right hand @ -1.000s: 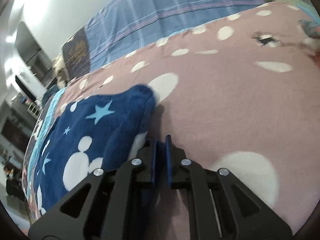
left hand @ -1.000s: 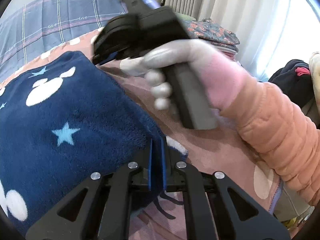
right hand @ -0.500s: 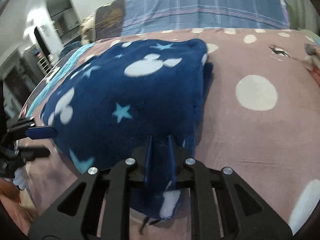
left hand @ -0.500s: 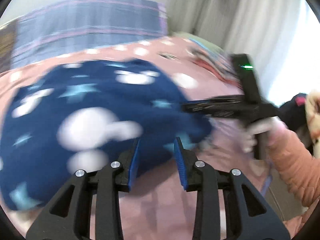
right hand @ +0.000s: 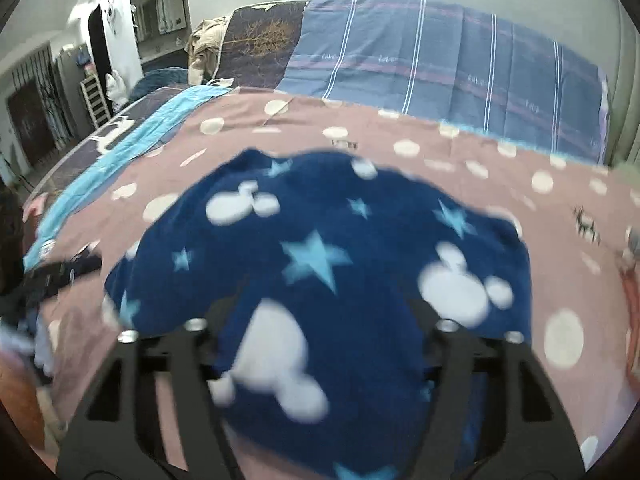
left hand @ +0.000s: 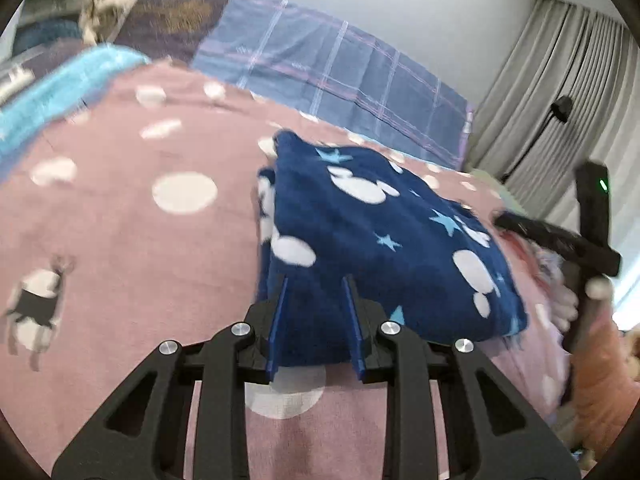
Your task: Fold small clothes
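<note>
Pink bedding with white polka dots [left hand: 120,240] covered the bed, and a blue plaid cover [right hand: 460,64] lay along its far edge against the wall, with grey curtains [left hand: 560,92] hanging off to one side. A navy fleece garment [left hand: 384,240] printed with white mouse heads and pale blue stars lay folded over itself near the middle of the bed, bunched rather than flat.

The left claw [left hand: 316,320] was spread, its two blue-lined fingers standing apart on either side of the garment's near edge; the fabric sat between them, but neither pad was pressed in on it. From the right wrist view the same garment [right hand: 320,280] draped over the front of the right claw [right hand: 320,360], hiding both fingertips, so whether that claw was spread or pinching the cloth could not be told. Its black arms showed on both sides of the fleece, set wide.

In the left wrist view the right claw's black body with a green light [left hand: 592,216] hovered at the garment's far-right edge, blurred, held by a hand [left hand: 568,304] in an orange sleeve.
</note>
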Available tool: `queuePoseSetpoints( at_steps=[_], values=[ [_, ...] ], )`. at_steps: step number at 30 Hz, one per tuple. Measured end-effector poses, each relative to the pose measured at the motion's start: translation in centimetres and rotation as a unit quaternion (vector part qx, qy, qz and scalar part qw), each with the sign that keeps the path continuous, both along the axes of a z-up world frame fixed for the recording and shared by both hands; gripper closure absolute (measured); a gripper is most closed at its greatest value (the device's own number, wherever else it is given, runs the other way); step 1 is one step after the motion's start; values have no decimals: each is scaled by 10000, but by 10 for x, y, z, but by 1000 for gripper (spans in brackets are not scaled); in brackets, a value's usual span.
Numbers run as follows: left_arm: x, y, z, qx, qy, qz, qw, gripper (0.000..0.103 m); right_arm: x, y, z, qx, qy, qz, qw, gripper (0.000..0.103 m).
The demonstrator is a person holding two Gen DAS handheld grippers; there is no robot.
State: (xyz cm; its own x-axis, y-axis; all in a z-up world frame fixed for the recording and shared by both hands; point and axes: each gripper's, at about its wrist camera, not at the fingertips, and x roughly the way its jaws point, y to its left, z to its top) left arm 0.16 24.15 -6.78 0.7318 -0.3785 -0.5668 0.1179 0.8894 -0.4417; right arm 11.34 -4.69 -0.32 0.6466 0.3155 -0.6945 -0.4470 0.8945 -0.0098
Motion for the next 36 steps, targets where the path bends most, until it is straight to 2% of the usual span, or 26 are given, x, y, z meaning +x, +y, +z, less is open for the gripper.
queuePoseSetpoints(
  at_steps=[3, 5, 7, 10, 12, 17, 21, 23, 25, 26, 27, 28, 29, 31, 33, 35, 36],
  values=[
    [13, 1, -10, -139, 48, -261, 9996, 67, 23, 49, 4, 84, 158, 210, 9996, 34],
    [22, 0, -14, -125, 41, -436, 9990, 67, 37, 83, 1, -5, 291, 358, 9989, 36],
    [27, 4, -18, -189, 16, -578, 9981, 67, 51, 125, -7, -361, 357, 525, 9973, 39],
    [27, 13, -24, -492, -23, -787, 9957, 67, 62, 168, -20, -658, 499, 730, 9939, 46],
    [27, 16, -28, -611, -60, -861, 9944, 67, 69, 193, -31, -871, 585, 830, 9910, 46],
    [27, 12, -31, -677, -97, -1001, 9926, 67, 93, 226, -50, -1290, 707, 720, 9865, 46],
    [32, 15, -38, -827, 40, -996, 9916, 58, 113, 240, -64, -1683, 797, 543, 9810, 39],
    [39, 15, -46, -866, 317, -927, 9914, 58, 126, 242, -70, -1779, 797, 326, 9803, 35],
    [38, 15, -45, -864, 277, -924, 9916, 58, 140, 242, -75, -1780, 879, 114, 9800, 35],
    [35, 13, -42, -778, 206, -911, 9926, 62, 148, 242, -80, -1776, 948, 12, 9795, 36],
    [32, 12, -40, -705, 150, -876, 9935, 78, 154, 243, -85, -1786, 1011, -28, 9787, 41],
    [29, 13, -38, -716, 77, -845, 9938, 89, 158, 244, -89, -1718, 1119, 18, 9787, 77],
    [26, 16, -36, -783, 3, -845, 9933, 93, 162, 243, -92, -1406, 1379, 103, 9804, 92],
    [15, 22, -27, -996, -191, -889, 9909, 95, 154, 241, -78, -1081, 1183, 91, 9870, 93],
    [3, 22, -21, -957, -322, -1024, 9896, 96, 137, 245, -59, -940, 820, 359, 9915, 93],
    [-4, 16, -25, -730, -279, -1090, 9910, 95, 131, 251, -60, -1106, 764, 515, 9896, 92],
    [-2, 15, -32, -706, -128, -1094, 9914, 95, 134, 256, -72, -1424, 902, 567, 9841, 90]
  ],
)
